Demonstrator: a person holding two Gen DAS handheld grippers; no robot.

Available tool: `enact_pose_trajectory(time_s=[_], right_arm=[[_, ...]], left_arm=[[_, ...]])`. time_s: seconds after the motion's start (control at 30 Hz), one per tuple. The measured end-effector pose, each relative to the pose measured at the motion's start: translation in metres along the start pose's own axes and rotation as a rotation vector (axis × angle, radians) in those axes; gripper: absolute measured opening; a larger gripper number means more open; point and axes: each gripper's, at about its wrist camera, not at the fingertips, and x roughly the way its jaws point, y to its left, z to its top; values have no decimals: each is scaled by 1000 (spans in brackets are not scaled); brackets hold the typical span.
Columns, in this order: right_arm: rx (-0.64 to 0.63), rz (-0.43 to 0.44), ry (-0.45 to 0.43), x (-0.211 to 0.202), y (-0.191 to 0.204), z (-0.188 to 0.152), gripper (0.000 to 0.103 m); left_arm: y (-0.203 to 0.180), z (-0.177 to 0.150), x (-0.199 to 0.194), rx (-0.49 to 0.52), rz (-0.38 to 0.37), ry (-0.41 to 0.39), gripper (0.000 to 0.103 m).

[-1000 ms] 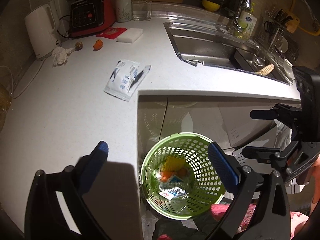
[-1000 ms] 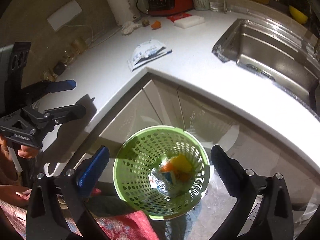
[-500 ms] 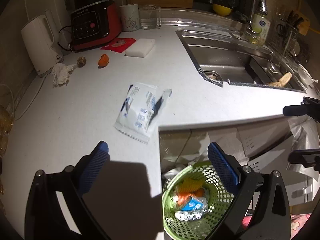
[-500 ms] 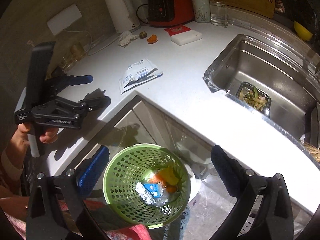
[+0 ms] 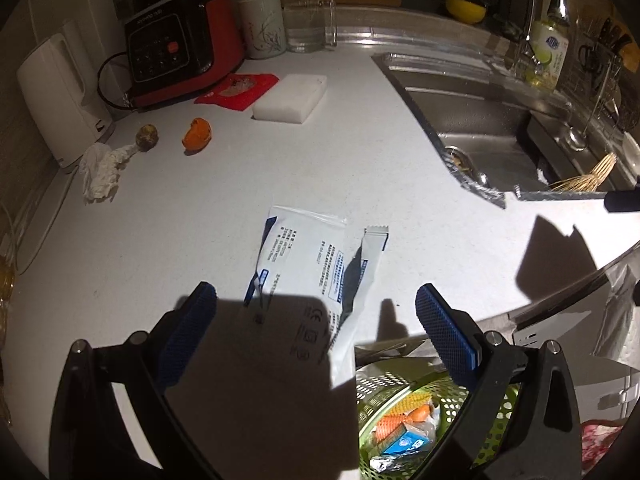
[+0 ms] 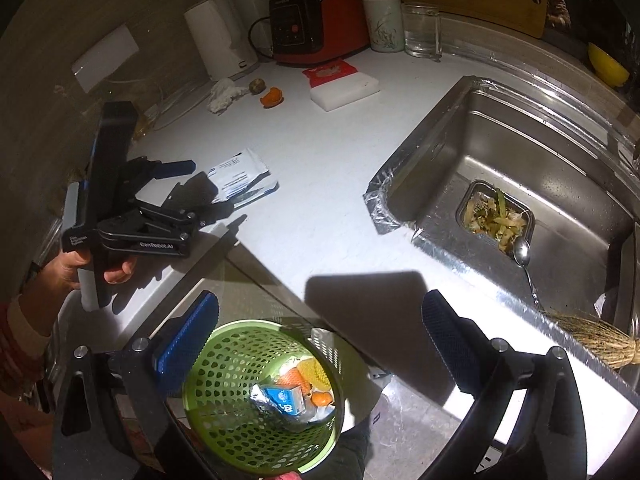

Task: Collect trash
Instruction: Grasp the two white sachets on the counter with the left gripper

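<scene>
Trash already fills the bottom of the green basket (image 6: 240, 396), which sits below the worktop (image 5: 168, 208) edge: a blue and white carton (image 6: 285, 398), crumpled foil and orange and yellow scraps. The right gripper (image 6: 320, 340) hangs above the basket with its blue-padded fingers spread wide, holding nothing. The left gripper (image 5: 316, 324) is likewise wide open and empty, poised low over the worktop; in the right wrist view a hand (image 6: 76, 268) grips its handle. Just ahead of the left gripper's fingers lies a flat white packet (image 5: 308, 260) with blue print, partly in the gripper's shadow and near the worktop's edge; I cannot tell whether a fingertip touches it. Farther along the worktop, well apart from the packet, lie a crumpled tissue (image 5: 102, 168), a small brown lump (image 5: 147, 136) and a piece of orange peel (image 5: 197, 138). Beyond these rest a white sponge block (image 5: 291, 98) and a red wrapper (image 5: 237, 90), touching each other. At the back stand a white kettle (image 5: 60, 92), a red and black appliance (image 5: 180, 44), a mug (image 5: 262, 26) and a glass (image 5: 310, 24). To the right, the steel sink (image 6: 520, 168) holds a strainer of vegetable scraps (image 6: 494, 220) and a spoon (image 6: 522, 254).
</scene>
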Motion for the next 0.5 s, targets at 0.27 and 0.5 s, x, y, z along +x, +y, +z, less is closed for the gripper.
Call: enact_pose_trajectory(time_s=[0.27, 0.5], right_arm=[[18, 14, 7, 15, -17, 15, 101], [23, 14, -8, 30, -28, 38, 101]], left_arm=[[7, 6, 26, -30, 9, 36, 95], [12, 9, 30, -38, 36, 26, 95]])
